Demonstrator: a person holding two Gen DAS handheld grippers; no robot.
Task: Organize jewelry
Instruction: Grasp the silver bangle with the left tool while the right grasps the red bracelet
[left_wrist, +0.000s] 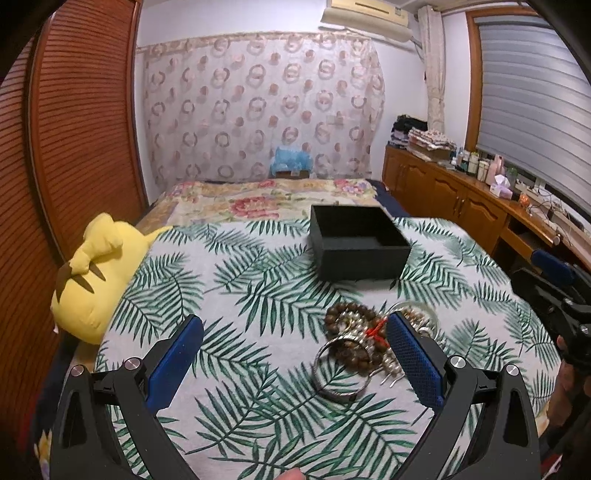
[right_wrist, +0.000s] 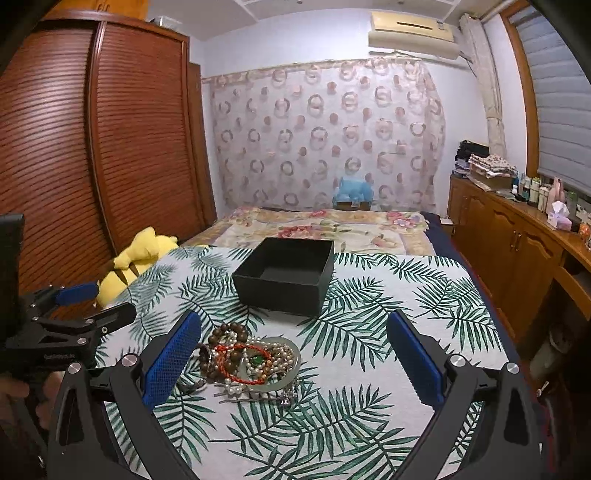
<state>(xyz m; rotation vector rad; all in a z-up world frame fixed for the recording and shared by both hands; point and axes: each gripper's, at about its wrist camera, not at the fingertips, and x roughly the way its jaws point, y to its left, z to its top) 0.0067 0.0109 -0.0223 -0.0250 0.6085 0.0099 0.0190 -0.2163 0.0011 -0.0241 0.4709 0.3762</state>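
A tangled pile of jewelry (left_wrist: 360, 341) lies on the palm-leaf cloth (left_wrist: 258, 295): brown bead bracelets, pearls, a red cord and a silver bangle (left_wrist: 334, 384). It also shows in the right wrist view (right_wrist: 251, 360), with hairpins at its near edge. An open black box (left_wrist: 356, 242) stands behind it, empty, and shows in the right wrist view (right_wrist: 286, 275) too. My left gripper (left_wrist: 295, 334) is open, its right finger beside the pile. My right gripper (right_wrist: 293, 328) is open, the pile by its left finger.
A yellow plush toy (left_wrist: 92, 280) lies at the bed's left edge by the wooden wardrobe (left_wrist: 74, 129). A wooden cabinet (right_wrist: 517, 251) with bottles and tissues runs along the right. A floral blanket (right_wrist: 325, 225) covers the far bed.
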